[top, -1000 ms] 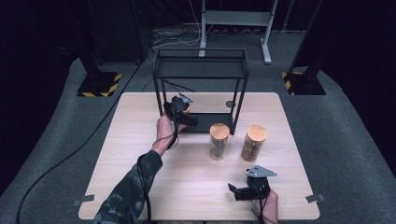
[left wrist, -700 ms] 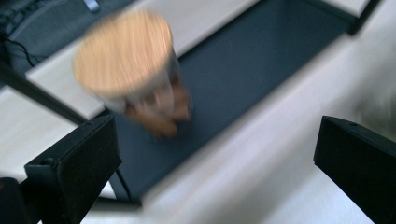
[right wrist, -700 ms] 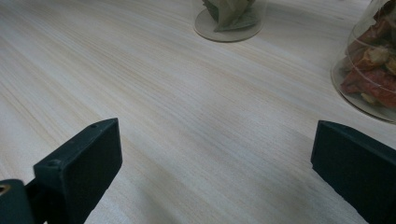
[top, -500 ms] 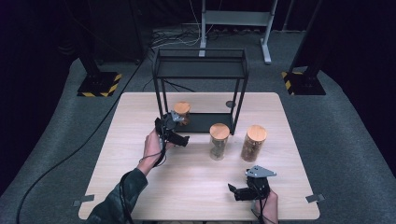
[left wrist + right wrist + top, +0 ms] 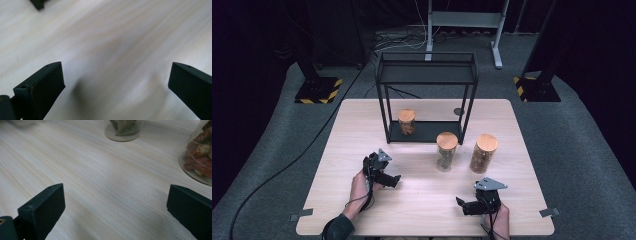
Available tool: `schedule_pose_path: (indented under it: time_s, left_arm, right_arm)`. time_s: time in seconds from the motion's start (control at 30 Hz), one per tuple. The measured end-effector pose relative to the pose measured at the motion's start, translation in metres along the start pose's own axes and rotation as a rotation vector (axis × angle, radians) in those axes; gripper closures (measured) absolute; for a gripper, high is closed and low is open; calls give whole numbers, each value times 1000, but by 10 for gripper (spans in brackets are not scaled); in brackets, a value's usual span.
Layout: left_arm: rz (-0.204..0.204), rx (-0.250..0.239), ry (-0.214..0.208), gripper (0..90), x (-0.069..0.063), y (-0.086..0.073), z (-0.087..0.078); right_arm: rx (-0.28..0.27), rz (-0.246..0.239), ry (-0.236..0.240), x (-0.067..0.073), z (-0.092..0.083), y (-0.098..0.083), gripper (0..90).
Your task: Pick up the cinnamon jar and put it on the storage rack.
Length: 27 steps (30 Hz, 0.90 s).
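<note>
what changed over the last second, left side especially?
The left gripper let go of the jar it had set on the rack's lower shelf and drew back toward the person; it is now open, low over the near table. That jar stays on the shelf. The right gripper and the two jars in front of the rack did not move.

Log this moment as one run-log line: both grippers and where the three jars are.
left gripper open, empty, over table | right gripper open, empty | small jar on rack bottom shelf | middle jar and tall jar on table before rack
</note>
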<state>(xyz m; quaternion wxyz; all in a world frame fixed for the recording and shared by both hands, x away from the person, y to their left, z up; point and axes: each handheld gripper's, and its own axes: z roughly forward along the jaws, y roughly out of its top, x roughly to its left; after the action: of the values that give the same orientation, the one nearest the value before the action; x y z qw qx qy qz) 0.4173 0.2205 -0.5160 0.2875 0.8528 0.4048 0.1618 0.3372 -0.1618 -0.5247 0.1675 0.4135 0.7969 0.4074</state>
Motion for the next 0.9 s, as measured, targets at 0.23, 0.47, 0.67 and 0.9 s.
schedule_pose_path:
  time_s: [0.23,0.47,0.67,0.9]
  left_arm:
    - [-81,-48,10,0,-3,-35,-19]
    - [-102,-94,30,0,-10,-60,-33]
    - [-111,-113,40,0,-12,-69,-38]
    - [-114,-116,42,0,-12,-71,-39]
  right_arm:
    - [7,-5,-3,0,1,0,12]
    - [9,-3,-7,0,1,0,12]
    - [11,-3,-12,1,1,0,12]
    - [14,-6,-12,1,1,0,12]
